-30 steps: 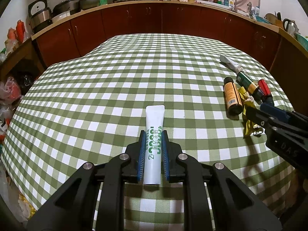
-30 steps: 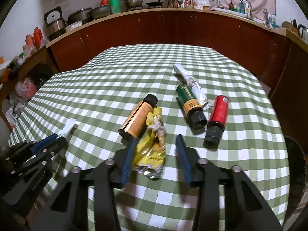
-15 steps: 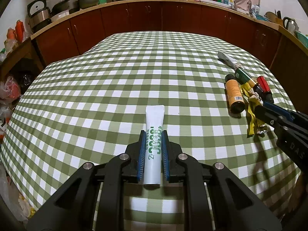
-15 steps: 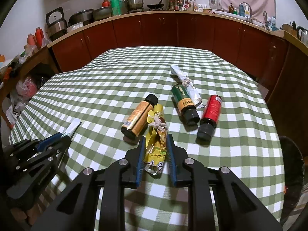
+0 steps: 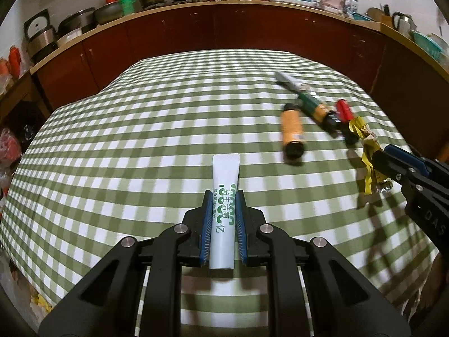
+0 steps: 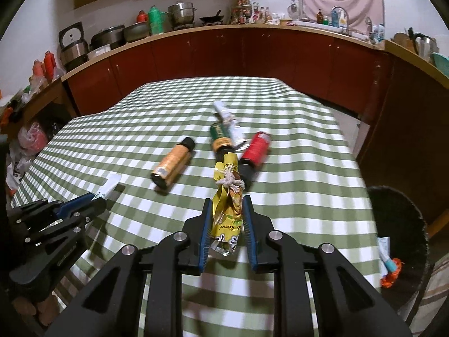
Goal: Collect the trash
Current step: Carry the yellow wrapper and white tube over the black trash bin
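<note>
From my left wrist camera, my left gripper (image 5: 223,210) is clamped on a white tube (image 5: 224,196) with green lettering, its flat crimped end pointing away from me above the green-and-white checked tablecloth (image 5: 126,154). Farther right on the cloth lie an orange bottle (image 5: 291,126), a green bottle (image 5: 313,106) and a red bottle (image 5: 344,111), with my right gripper (image 5: 377,161) at the edge holding something yellow. From my right wrist camera, my right gripper (image 6: 226,219) has just closed on a crumpled yellow wrapper (image 6: 228,210), knotted with pale string near its top, held above the cloth. Beyond it lie the same three bottles and a white wrapper (image 6: 227,118). A dark bin (image 6: 404,224) sits at the right, below the table edge.
</note>
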